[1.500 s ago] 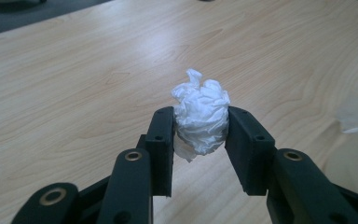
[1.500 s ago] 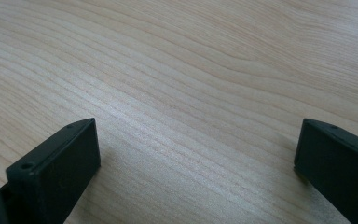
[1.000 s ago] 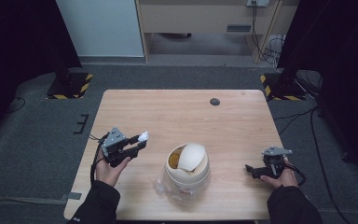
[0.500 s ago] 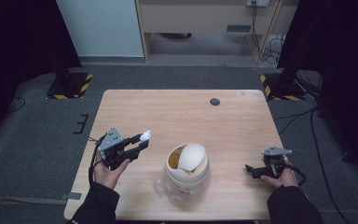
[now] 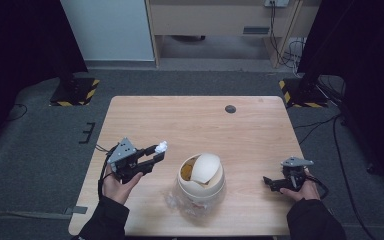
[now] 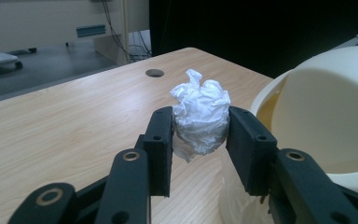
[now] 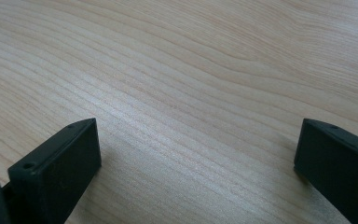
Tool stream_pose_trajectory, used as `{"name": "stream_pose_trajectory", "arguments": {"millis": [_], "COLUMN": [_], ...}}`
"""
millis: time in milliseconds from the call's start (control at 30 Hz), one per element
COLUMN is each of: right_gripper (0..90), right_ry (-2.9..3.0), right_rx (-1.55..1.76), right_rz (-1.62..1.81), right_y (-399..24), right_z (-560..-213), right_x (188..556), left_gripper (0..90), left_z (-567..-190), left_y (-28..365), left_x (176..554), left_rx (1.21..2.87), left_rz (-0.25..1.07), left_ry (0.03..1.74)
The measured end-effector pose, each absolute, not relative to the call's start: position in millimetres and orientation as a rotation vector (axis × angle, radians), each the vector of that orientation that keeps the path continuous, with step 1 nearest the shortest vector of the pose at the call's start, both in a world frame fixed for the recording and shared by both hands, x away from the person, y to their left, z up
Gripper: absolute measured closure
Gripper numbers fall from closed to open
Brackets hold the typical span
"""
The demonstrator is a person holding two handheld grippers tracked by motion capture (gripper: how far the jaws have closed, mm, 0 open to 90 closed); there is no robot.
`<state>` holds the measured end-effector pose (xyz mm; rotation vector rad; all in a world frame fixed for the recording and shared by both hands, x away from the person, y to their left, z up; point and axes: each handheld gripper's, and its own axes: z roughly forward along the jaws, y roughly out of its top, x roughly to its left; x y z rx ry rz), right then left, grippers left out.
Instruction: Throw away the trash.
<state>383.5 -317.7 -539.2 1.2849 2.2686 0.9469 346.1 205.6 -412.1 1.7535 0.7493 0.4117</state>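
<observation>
My left gripper [image 5: 156,152] [image 6: 200,128] is shut on a crumpled ball of white paper [image 6: 199,112] [image 5: 161,147], held above the table just left of a small cream bin [image 5: 201,181] [image 6: 326,121]. The bin has a domed swing lid and a clear liner bag sticking out at its base. In the left gripper view the bin's rim and lid rise at the right, close to the paper. My right gripper [image 5: 269,182] [image 7: 196,154] rests low over bare wood near the table's right front corner, its jaws wide apart with nothing between them.
The light wooden table [image 5: 195,120] has a round cable hole [image 5: 230,109] at the back right. Dark floor surrounds it, with black stand bases at both back corners and a wooden cabinet behind.
The left gripper has drifted slightly right, toward the bin, with the paper ball still in it. The right hand has kept still.
</observation>
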Motion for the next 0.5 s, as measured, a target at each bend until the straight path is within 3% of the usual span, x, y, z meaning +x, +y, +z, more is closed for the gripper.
{"name": "stream_pose_trajectory", "arguments": {"millis": [500], "right_gripper": [0.7], "right_ry": [2.269], "right_rx": [1.283], "right_rz": [0.946], "right_y": [-317.7], "right_z": [-539.2], "right_x": [383.5], "left_gripper": [61.3], "left_z": [-415.5], "left_y": [185.9], "left_x": [340.6], "left_rx": [1.795], "left_rz": [0.346], "left_ry": [0.662]}}
